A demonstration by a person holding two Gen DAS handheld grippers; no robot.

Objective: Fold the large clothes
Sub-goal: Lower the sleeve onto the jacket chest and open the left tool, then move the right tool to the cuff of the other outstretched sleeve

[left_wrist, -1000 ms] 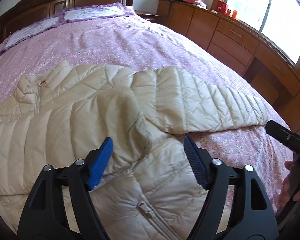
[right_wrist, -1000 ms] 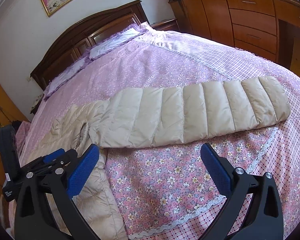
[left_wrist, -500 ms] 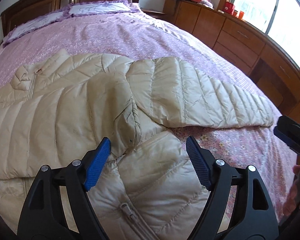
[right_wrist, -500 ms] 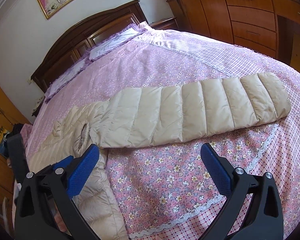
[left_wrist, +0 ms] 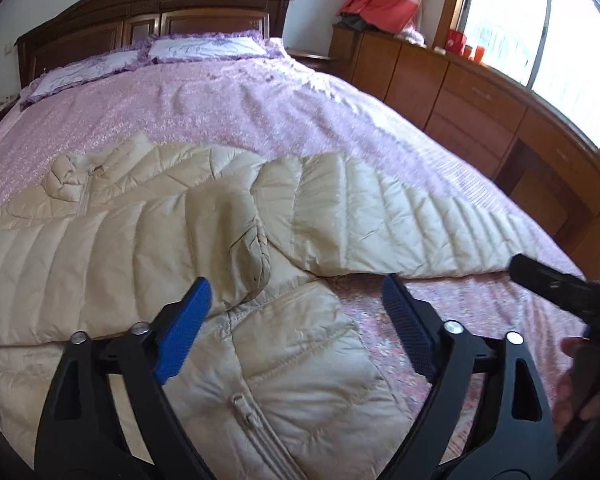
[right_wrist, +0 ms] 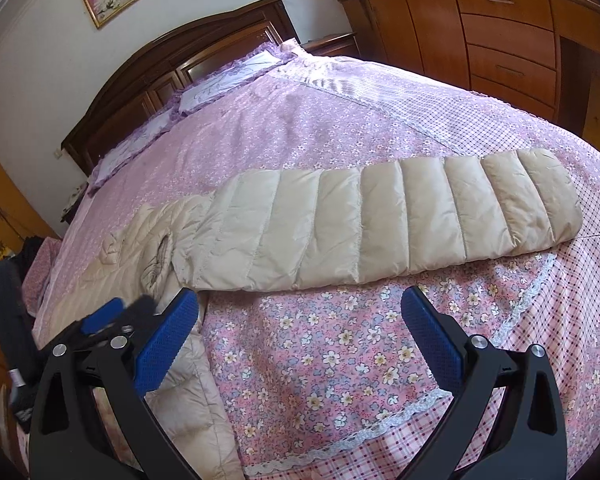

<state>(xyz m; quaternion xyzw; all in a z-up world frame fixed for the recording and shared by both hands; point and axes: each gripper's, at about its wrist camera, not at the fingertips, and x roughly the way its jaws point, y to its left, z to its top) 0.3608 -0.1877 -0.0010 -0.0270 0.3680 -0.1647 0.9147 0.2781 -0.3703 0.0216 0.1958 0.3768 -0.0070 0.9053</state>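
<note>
Left wrist view: left gripper (left_wrist: 296, 312) spread wide, jaws just been opening, nothing pinched; it hangs over the beige puffer jacket (left_wrist: 148, 232), which lies flat across the bed (left_wrist: 260, 112) nr its foot edge. Right wrist view: right gripper (right_wrist: 300, 320) spread, empty, above floral cover; jacket sleeve (right_wrist: 400, 220) stretched toward bed's right edge.

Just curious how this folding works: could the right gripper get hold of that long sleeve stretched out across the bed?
Probably yes. The right gripper is open and empty, and only bare flowered bedspread lies between it and the sleeve, which lies flat with nothing on top.
</note>
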